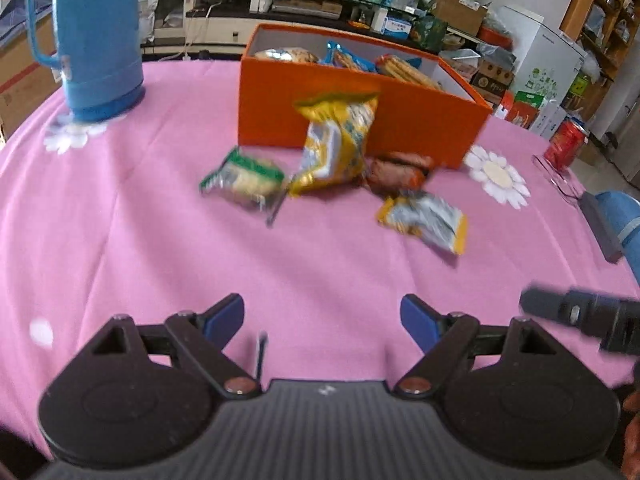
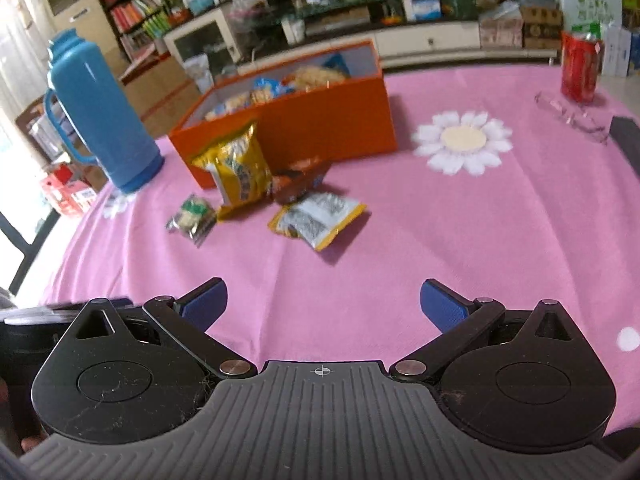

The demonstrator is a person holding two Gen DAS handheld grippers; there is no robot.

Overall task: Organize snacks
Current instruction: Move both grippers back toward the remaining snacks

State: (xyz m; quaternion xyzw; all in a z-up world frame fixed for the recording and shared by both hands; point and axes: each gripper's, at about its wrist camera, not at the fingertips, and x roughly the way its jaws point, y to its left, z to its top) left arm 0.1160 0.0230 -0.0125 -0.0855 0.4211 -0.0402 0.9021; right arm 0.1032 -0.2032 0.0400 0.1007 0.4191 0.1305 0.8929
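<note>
An orange box [image 1: 400, 120] [image 2: 320, 120] holding several snack packs stands on the pink tablecloth. Against its front leans a yellow snack bag [image 1: 336, 140] [image 2: 240, 172]. Beside that lie a green-edged pack [image 1: 246, 178] [image 2: 192, 216], a brown-red pack [image 1: 396, 172] [image 2: 298, 182] and a flat yellow-and-grey pack [image 1: 426, 222] [image 2: 320, 218]. My left gripper [image 1: 322, 318] is open over bare cloth, well short of the packs. My right gripper [image 2: 324, 306] is open too, with nothing between its blue pads.
A tall blue thermos [image 1: 96, 36] [image 2: 100, 112] stands left of the box. A red can [image 1: 564, 144] [image 2: 580, 66] and clear glasses [image 2: 572, 116] sit at the right. A dark phone [image 2: 626, 136] lies by the right edge. Part of the right gripper [image 1: 580, 314] shows at the left wrist view's right.
</note>
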